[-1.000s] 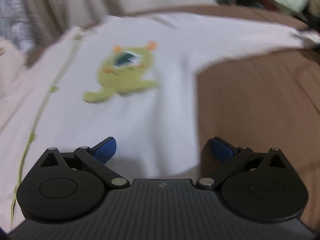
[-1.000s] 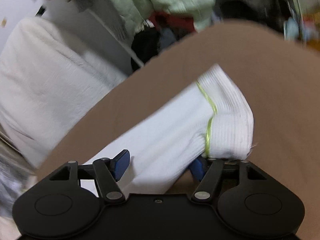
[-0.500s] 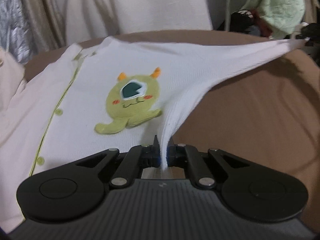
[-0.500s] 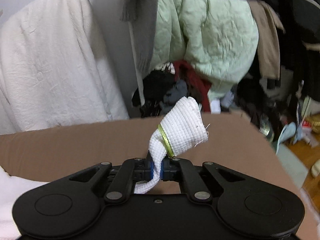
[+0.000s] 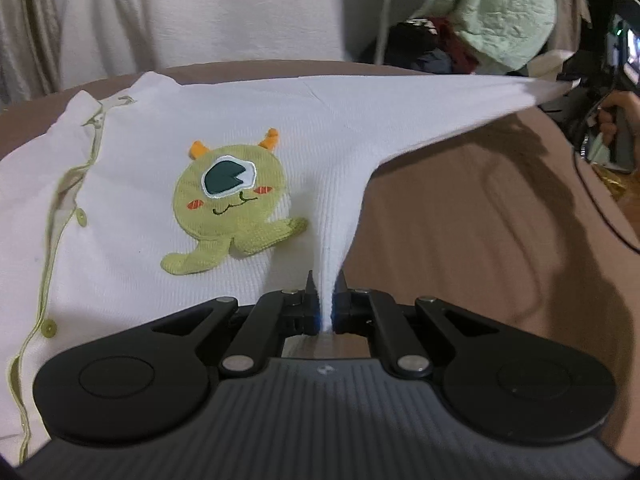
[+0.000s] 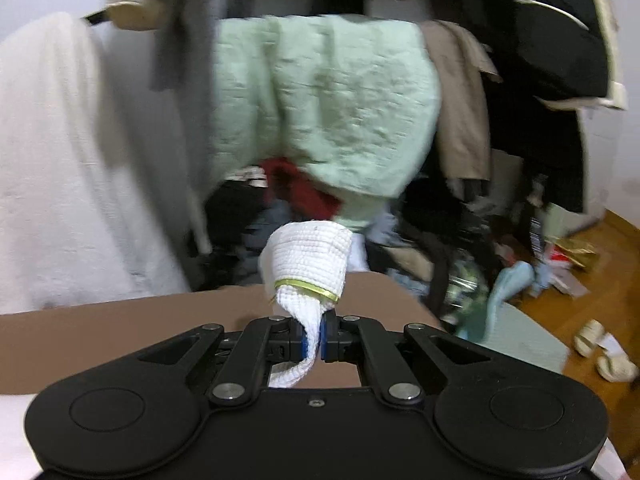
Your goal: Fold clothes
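The white ribbed knit cardigan (image 5: 132,240), with its green one-eyed monster patch (image 5: 230,208) and lime-green button placket (image 5: 64,200), lies spread front-up on the brown bed cover (image 5: 480,220). The left gripper (image 5: 326,300) is clenched on a pinch of its side edge. The sleeve (image 5: 440,108) is stretched taut and lifted off the cover toward the right, where the right gripper (image 6: 322,338) is clamped just behind the ribbed white cuff (image 6: 308,258).

Likely risks: the thin pinch could slip from either claw under this tension, or the pull could drag the whole body and rumple the flat front.

The cardigan's lower hem and other sleeve are cut off. The cluttered hanging clothes (image 6: 320,100) behind are blurred.
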A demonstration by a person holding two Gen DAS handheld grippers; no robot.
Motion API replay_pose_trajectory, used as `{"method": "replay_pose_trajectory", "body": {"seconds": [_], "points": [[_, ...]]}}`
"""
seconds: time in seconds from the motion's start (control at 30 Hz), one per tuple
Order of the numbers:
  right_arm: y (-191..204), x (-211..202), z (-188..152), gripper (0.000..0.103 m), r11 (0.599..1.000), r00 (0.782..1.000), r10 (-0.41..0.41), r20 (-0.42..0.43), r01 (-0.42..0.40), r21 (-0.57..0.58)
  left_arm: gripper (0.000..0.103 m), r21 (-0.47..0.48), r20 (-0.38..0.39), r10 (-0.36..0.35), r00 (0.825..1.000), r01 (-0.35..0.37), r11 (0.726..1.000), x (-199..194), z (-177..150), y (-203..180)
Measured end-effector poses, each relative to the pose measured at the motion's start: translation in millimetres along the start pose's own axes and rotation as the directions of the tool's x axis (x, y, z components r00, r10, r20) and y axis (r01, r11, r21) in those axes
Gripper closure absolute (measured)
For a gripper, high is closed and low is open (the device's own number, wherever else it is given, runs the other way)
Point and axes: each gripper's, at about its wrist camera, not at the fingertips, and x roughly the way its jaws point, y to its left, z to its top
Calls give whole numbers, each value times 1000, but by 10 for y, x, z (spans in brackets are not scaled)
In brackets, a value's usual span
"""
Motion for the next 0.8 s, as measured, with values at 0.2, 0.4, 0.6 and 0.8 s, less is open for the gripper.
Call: {"method": "replay_pose_trajectory", "body": {"seconds": [0.2,0.4,0.6,0.8], "points": [[-708,569,-243,62,961,941,5,-339,89,260,85,1,-208,47,977,-48,999,562,-170,-128],[-791,222,-413,48,912,966,116,-233,-10,409,11,76,-126,-33,991,43,996,-89,-154,122],[-237,-397,-420,48,914,935,300,-191,-224,339,11,126,5,68,998,-68,990,-723,-320,945],[667,-982,-623,48,841,800,541,-258,-508,188,21,-97,-92,123,988,-131,987,-1037,-657,2062]]}}
